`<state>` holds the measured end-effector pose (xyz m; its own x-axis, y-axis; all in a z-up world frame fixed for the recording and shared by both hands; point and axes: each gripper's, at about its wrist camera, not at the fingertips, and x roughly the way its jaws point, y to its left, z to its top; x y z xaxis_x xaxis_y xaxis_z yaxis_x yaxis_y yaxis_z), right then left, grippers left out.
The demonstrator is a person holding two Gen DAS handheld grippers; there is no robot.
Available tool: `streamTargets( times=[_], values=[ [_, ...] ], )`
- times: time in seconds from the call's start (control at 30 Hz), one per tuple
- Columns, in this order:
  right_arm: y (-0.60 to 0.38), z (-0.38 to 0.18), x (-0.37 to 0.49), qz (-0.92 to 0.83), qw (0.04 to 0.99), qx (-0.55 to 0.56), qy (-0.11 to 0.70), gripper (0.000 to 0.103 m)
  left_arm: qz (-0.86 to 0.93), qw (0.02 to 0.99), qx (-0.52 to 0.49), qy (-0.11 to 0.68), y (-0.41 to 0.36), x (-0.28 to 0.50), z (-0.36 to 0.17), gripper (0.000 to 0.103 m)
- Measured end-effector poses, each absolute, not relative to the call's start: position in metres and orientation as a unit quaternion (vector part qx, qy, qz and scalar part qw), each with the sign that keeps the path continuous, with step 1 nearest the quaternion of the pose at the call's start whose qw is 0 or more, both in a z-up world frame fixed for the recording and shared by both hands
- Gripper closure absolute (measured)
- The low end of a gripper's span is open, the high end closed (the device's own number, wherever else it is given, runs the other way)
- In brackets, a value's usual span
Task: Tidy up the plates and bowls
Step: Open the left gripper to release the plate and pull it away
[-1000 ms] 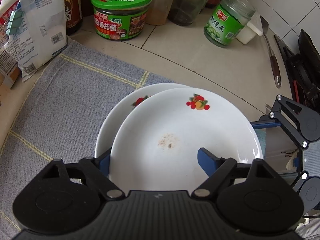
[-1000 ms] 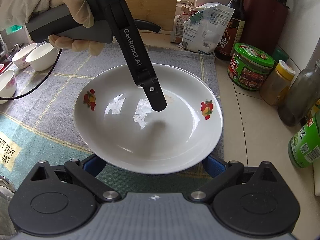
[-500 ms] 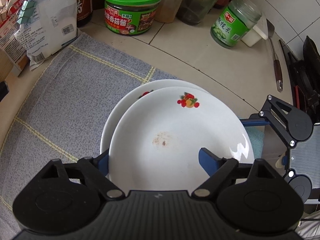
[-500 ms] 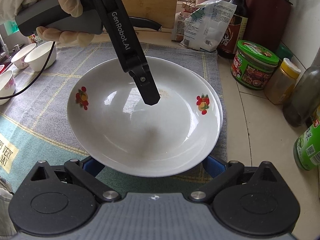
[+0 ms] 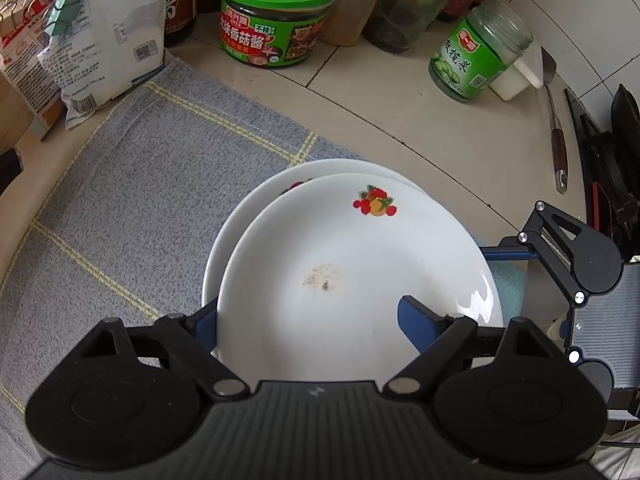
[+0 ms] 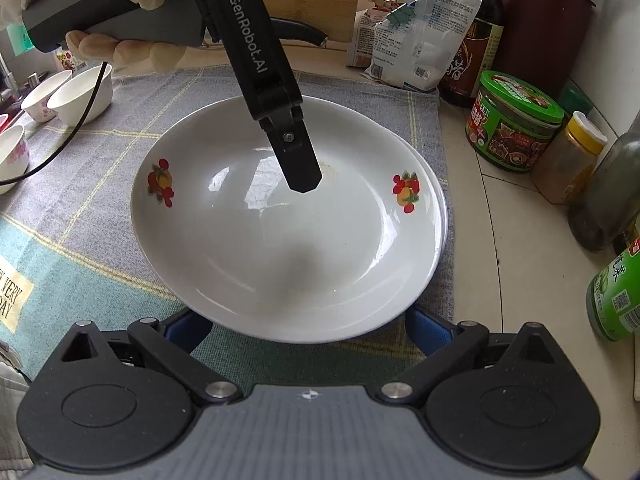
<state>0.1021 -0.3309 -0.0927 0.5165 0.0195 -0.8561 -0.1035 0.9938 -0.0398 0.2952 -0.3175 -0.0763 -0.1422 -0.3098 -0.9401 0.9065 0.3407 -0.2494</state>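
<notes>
Right wrist view shows the top plate [image 6: 288,240] stacked on the lower plate [image 6: 438,200] near the cloth's [image 6: 120,128] right edge, so the left gripper [image 5: 308,316] straddles its rim, jaws parted, gripping nothing, while the right gripper [image 6: 308,324] waits open beside it.

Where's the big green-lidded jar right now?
The green-lidded jar stands on the counter right of the cloth, between the dark sauce bottle and yellow-capped jar.

The lower plate [image 5: 240,216] is almost wholly covered by the top plate [image 5: 360,264] — only a thin rim shows. The left gripper [image 5: 308,324] has 1 finger behind that plate. A bowl [image 6: 12,156] is cut off at the frame edge.
</notes>
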Motion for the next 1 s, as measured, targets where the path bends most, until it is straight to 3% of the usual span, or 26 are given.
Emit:
streamTargets(
  times=[0.67,1.0],
  values=[
    [-0.329,-0.088,0.096,0.026,0.875,-0.055,0.481,0.000,-0.497,0.608,0.258,0.563,-0.312,0.297,-0.067,0.013],
    [-0.327,-0.083,0.096,0.027,0.879,-0.061,0.472,0.000,-0.479,0.621,0.304,0.541,-0.310,0.289,-0.064,0.012]
  ],
)
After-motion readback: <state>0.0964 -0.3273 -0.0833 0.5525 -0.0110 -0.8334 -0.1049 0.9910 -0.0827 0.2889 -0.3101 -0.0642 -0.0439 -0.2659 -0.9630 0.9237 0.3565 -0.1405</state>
